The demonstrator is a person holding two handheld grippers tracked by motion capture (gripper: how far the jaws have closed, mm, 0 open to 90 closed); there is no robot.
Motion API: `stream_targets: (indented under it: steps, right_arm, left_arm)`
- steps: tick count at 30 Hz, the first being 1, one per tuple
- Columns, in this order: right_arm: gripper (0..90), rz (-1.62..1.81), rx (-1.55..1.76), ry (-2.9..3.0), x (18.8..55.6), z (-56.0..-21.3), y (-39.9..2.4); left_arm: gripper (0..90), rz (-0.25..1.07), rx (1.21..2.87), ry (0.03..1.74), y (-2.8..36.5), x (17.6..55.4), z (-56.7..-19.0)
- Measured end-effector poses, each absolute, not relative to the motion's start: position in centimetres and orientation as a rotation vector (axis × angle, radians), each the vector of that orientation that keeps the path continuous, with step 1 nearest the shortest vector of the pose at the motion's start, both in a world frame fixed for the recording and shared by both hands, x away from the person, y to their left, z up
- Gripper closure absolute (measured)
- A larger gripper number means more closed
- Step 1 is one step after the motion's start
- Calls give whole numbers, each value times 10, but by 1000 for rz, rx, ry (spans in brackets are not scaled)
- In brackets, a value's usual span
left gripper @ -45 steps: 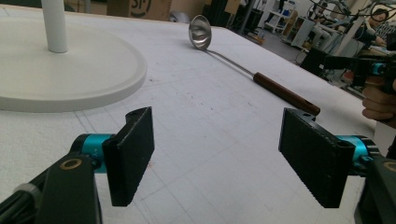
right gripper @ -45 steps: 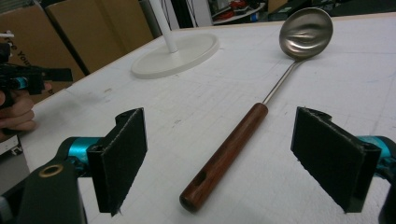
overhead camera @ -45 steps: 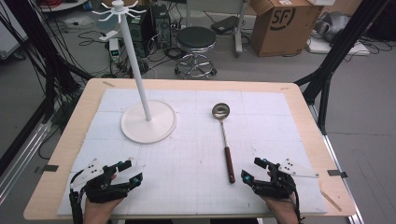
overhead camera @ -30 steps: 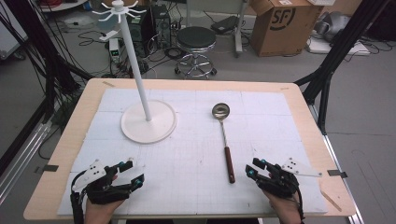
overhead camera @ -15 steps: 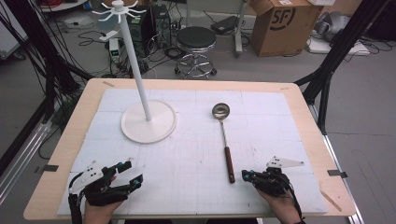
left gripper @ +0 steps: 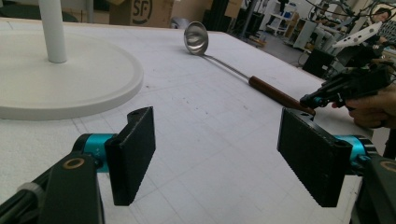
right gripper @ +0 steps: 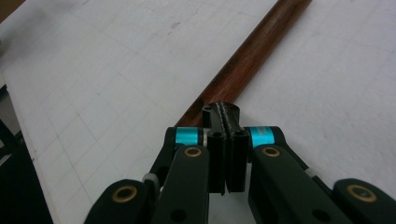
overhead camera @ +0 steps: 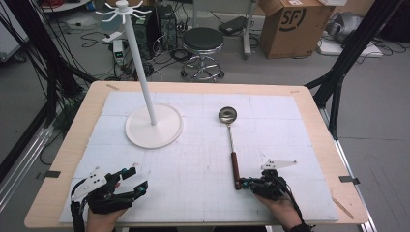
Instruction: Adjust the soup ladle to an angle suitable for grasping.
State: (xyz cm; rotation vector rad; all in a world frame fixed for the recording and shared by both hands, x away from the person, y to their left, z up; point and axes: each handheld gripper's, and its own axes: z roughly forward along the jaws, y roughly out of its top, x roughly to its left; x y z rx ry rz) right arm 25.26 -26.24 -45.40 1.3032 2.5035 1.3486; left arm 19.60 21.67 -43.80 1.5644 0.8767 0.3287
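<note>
A ladle [overhead camera: 231,145] with a steel bowl and a brown wooden handle [right gripper: 252,51] lies on the white mat, bowl pointing away from me. My right gripper [overhead camera: 242,183] rests low at the near end of the handle. In the right gripper view its jaws are pressed flat together, and the gripper [right gripper: 225,114] has its tips at the handle's end with nothing seen between them. My left gripper [overhead camera: 137,182] sits at the front left of the mat. It is wide open [left gripper: 219,154] and empty, and it faces the ladle [left gripper: 275,93] and the right gripper [left gripper: 310,99].
A white hook stand with a round base [overhead camera: 153,126] rises from the mat's left half [left gripper: 60,79]. The wooden table edge [overhead camera: 338,159] frames the mat. Beyond the table are a stool [overhead camera: 203,41] and a cardboard box [overhead camera: 290,24].
My right gripper has slid left to the near end of the ladle's handle, turned on its side, and closed its jaws. The left gripper has stayed in place.
</note>
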Motion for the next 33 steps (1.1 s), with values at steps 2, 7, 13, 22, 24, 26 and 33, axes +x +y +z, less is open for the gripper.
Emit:
stream_targets:
  steps: [2,7,13,22,24,26,33]
  right_arm:
    - [900,1350,1296,2526,254,-454,-257]
    - [900,1351,1269,2588,256,-454,-238]
    - [900,1361,1224,2648,265,-455,-212]
    - [900,1373,1201,2707,282,-454,-180]
    - [900,1372,1182,2718,286,-454,-170]
    - [900,1368,1182,2718,288,-454,-166]
    - [900,1371,1154,2736,304,-455,-135]
  left_arm:
    - [286,328,1565,873,217,196,-438]
    - [287,331,1563,873,217,196,-437]
    - [289,333,1558,876,217,195,-437]
    - [291,339,1546,892,224,191,-438]
    - [291,343,1541,899,225,189,-438]
    - [292,348,1539,902,227,188,-438]
    - [293,356,1533,909,230,184,-437]
